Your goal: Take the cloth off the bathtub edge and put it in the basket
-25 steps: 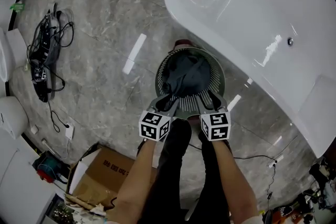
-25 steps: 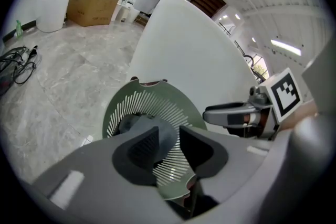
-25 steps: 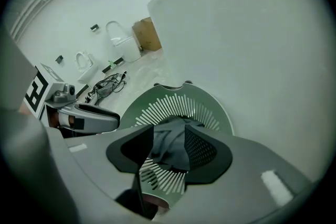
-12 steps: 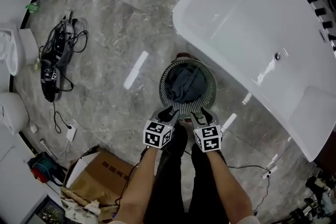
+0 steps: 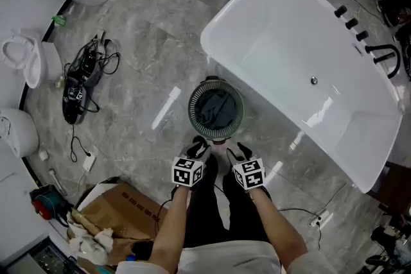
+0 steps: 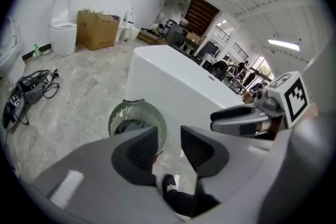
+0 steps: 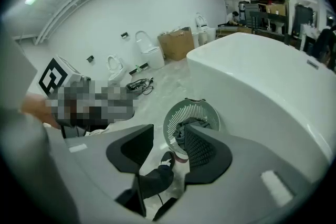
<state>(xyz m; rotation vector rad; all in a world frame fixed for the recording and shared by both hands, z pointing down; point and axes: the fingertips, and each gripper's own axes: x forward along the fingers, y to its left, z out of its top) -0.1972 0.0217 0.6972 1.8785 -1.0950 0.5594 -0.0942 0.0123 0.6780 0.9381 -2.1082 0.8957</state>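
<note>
1. Cloth [image 5: 215, 109], dark and crumpled, lies inside the round slatted basket [image 5: 191, 111] and sits within its rim. Nothing hangs on the edge of the bathtub [image 5: 257, 42], so the task's thing looks to be where it belongs.
2. Basket placement makes sense. It stands on the grey stone floor [image 5: 141, 22] just beside the tub's near wall, between the tub and the person's feet, which makes for a short carry from the edge.
3. Left gripper [image 6: 168, 144] is released. Its jaws stand apart with only floor and a shoe showing in the gap, and they have just eased a little wider. That fits a tool with nothing left to hold.
4. Right gripper [image 7: 169, 147] is likewise parted and empty. The basket shows past its right jaw, well beyond the pads and not between them.
5. Both tools are held side by side close to the person's body, tilted down toward the basket and well above it. I read this as a resting pose, not a reach.
6. Judged from how things lie, the job is essentially done. At most a glance would confirm that no corner of fabric drapes over the rim.
7. Tangled cables [image 5: 80, 83] and a cardboard box [image 5: 122, 212] lie well apart on the left and play no part.
</note>
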